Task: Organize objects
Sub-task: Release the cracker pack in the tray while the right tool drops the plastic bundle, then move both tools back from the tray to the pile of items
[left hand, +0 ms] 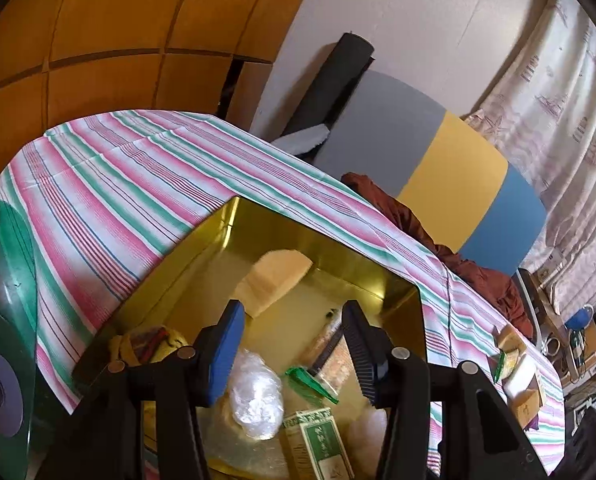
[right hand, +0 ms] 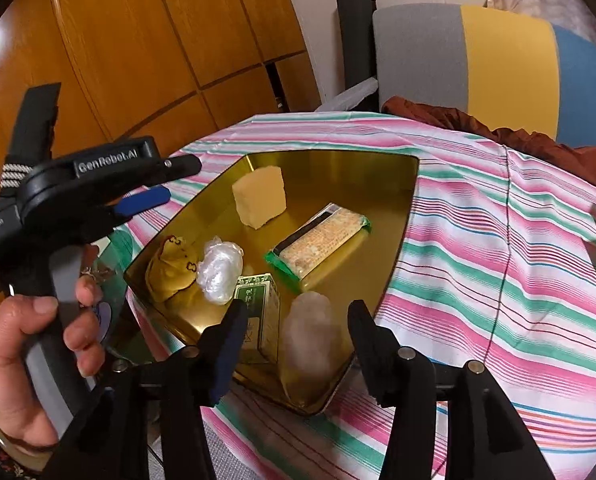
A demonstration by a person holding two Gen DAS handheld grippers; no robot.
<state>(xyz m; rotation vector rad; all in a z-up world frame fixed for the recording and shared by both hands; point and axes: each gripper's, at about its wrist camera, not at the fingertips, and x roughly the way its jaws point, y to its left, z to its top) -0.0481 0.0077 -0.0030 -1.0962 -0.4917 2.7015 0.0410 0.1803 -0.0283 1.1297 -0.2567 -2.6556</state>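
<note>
Both tools are hanging spread and empty: the right tool point(right hand: 296, 322) over the gold tray point(right hand: 394, 216) at six o'clock, above a pale wrapped bundle point(right hand: 308, 336); the left tool point(left hand: 294, 316) opposite. Snacks point(left hand: 516, 364) at three o'clock are waiting near the tabletop point(left hand: 110, 184) edge; a careless reach might knock them off.

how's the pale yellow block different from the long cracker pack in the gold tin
The pale yellow sponge-like block is bare, squat and chunky, standing near the far wall of the gold metal tin; the long clear-wrapped cracker pack with green ends is slim and lies flat nearer the middle. The block is one plain colour; the pack shows speckled crackers and a dark stripe. Both rest on the tin's floor, ungripped.
</note>
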